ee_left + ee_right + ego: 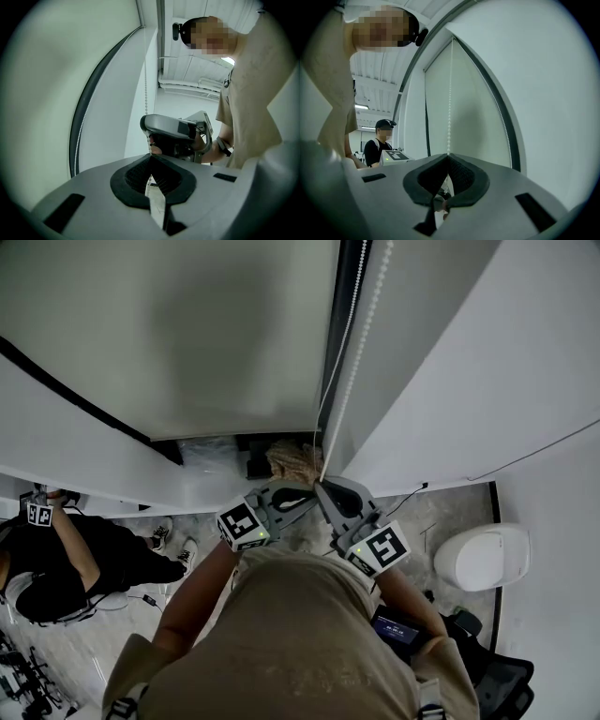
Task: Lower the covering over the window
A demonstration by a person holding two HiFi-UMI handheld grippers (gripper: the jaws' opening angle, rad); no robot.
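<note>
A pale roller blind [187,334] covers most of the window, its bottom edge just above the sill. A white bead chain [361,343] hangs along the dark frame to the blind's right. Both grippers meet at the chain's lower part. My left gripper [305,495] comes in from the left and my right gripper [323,491] from the right. In the left gripper view the left gripper [151,160] is shut, the bead chain [146,93] running down into its pads. In the right gripper view the right gripper [448,157] is shut too, on the bead chain [450,93].
White wall [487,362] flanks the window on the right. A seated person in black [66,568] is on the floor side at the left. A white rounded object [483,557] and dark gear [487,671] lie at the right.
</note>
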